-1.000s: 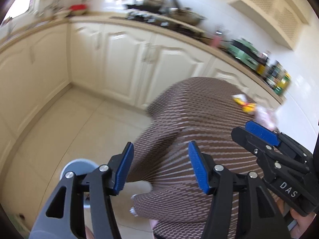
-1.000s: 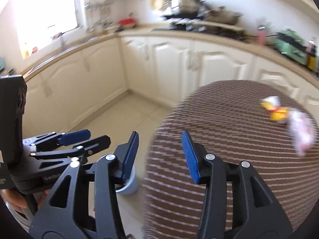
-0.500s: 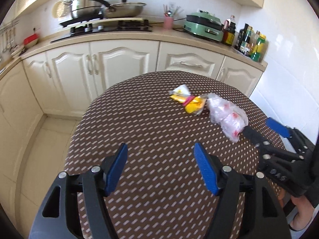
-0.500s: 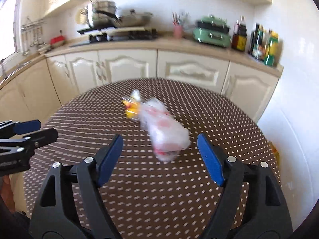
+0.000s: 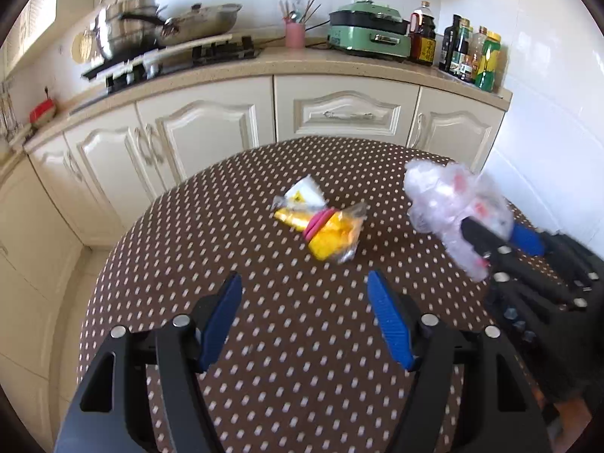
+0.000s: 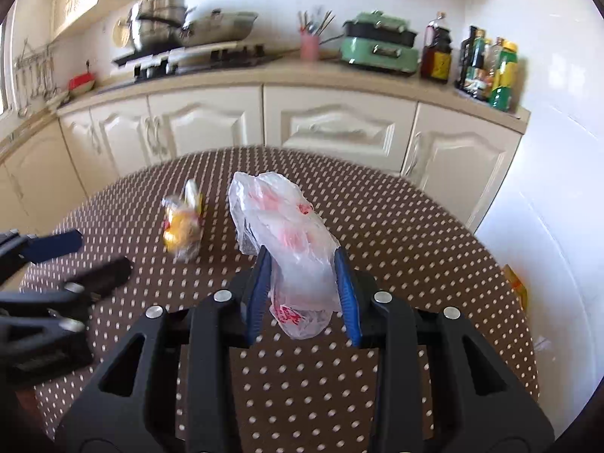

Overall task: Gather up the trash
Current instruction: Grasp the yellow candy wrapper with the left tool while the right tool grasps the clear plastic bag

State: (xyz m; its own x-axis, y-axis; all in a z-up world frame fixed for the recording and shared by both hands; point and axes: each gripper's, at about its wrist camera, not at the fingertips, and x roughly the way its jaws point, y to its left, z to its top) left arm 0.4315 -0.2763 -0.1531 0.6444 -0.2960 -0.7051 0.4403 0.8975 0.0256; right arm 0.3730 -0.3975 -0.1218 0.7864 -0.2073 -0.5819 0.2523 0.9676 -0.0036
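A crumpled clear plastic bag with red print (image 6: 287, 238) sits between the blue pads of my right gripper (image 6: 301, 255). Its jaws are closing and the pads squeeze the bag's lower part. In the left wrist view the same bag (image 5: 441, 204) shows at the right, in the right gripper (image 5: 490, 226). A yellow snack wrapper with a pink band (image 5: 324, 226) lies near the middle of the brown dotted table (image 5: 264, 339); it also shows blurred as the wrapper (image 6: 181, 226). My left gripper (image 5: 302, 275) is open just short of the wrapper, with nothing between its fingers.
Cream cabinets (image 5: 211, 132) curve behind the table. The counter carries a stove with pots (image 5: 162, 34), a pink utensil cup (image 5: 294, 34), a green appliance (image 5: 370, 34) and several bottles (image 5: 472, 53). A white tiled wall (image 6: 558, 188) stands close on the right.
Both grippers swung from the floor and cabinets round to the table. The right gripper widened, reached the plastic bag and closed on it. The left gripper came closer to the yellow wrapper.
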